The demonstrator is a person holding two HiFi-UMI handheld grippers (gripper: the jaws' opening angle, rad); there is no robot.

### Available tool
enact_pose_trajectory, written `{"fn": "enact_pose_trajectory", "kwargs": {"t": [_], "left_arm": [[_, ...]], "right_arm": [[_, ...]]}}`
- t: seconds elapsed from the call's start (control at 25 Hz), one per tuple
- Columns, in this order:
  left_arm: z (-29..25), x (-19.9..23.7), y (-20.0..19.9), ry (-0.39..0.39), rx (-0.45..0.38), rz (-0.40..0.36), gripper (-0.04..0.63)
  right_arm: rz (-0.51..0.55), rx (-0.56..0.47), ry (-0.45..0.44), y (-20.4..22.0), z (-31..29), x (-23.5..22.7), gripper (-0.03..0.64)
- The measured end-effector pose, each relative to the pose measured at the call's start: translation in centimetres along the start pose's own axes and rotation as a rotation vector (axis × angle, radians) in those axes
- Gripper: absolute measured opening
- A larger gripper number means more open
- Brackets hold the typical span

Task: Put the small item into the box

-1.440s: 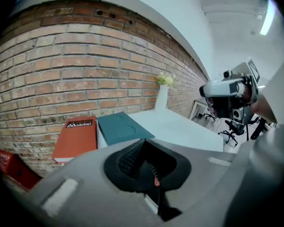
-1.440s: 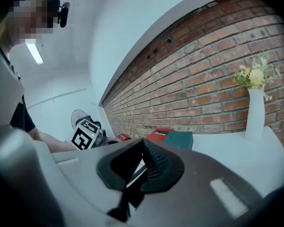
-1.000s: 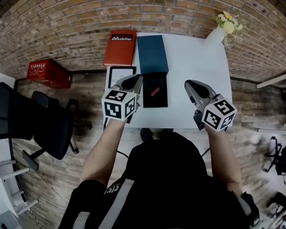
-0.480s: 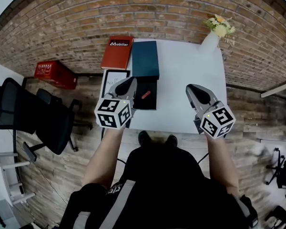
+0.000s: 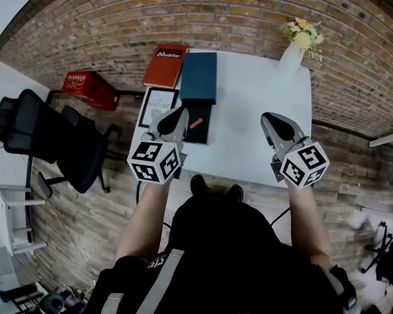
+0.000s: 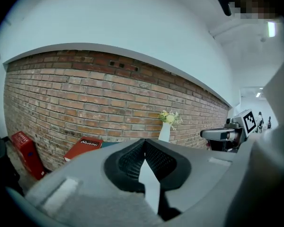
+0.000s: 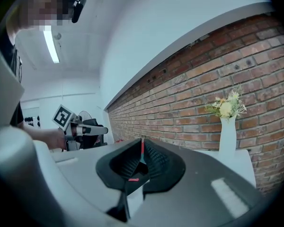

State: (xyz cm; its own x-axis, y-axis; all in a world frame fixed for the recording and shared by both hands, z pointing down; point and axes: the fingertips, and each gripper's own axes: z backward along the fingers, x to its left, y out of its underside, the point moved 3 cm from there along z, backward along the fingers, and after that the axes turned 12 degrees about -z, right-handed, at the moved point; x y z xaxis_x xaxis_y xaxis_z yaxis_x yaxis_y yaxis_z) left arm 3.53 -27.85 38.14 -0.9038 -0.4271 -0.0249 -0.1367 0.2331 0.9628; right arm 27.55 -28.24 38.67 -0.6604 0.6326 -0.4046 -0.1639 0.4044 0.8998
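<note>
left gripper (image 5: 181, 111) and right gripper (image 5: 268, 118) over counter (image 5: 255, 103), jaws closed, empty; red item (image 5: 196, 123) apparently already in box (image 5: 202, 135); little remains.

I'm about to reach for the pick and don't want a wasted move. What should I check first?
1. Small red item located: ok, it lies on the black box, just right of the left gripper in the head view.
2. Left gripper free: ok, nothing between its jaws.
3. Left jaws apart for a grasp: not ok, they are together.
4. Right gripper free: ok, jaws together, empty.
5. Item already inside the box: cannot tell.
6. Vase clear of the reach: ok, at the table's far right corner.
</note>
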Motion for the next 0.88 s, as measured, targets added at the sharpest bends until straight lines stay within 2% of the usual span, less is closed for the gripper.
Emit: {"fn": "enact_pose_trajectory", "kwargs": {"t": [0.24, 0.56, 0.88], "left_arm": [[0.7, 1.5, -0.4, -0.017, -0.014, -0.011, 0.008], [0.0, 3.9, 0.0, 0.064, -0.02, -0.011, 0.009], [0.2, 6.6, -0.7, 0.07, -0.065, -0.012, 0.011]], "right_arm": [[0.021, 0.016, 0.0, 0.0, -0.4, 1.0, 0.009], [-0.025, -0.05, 0.039, -2.2, -2.8, 2.2, 0.002], [-0.033, -0.091, 0.062, -3.3, -3.8, 3.6, 0.0]]}}
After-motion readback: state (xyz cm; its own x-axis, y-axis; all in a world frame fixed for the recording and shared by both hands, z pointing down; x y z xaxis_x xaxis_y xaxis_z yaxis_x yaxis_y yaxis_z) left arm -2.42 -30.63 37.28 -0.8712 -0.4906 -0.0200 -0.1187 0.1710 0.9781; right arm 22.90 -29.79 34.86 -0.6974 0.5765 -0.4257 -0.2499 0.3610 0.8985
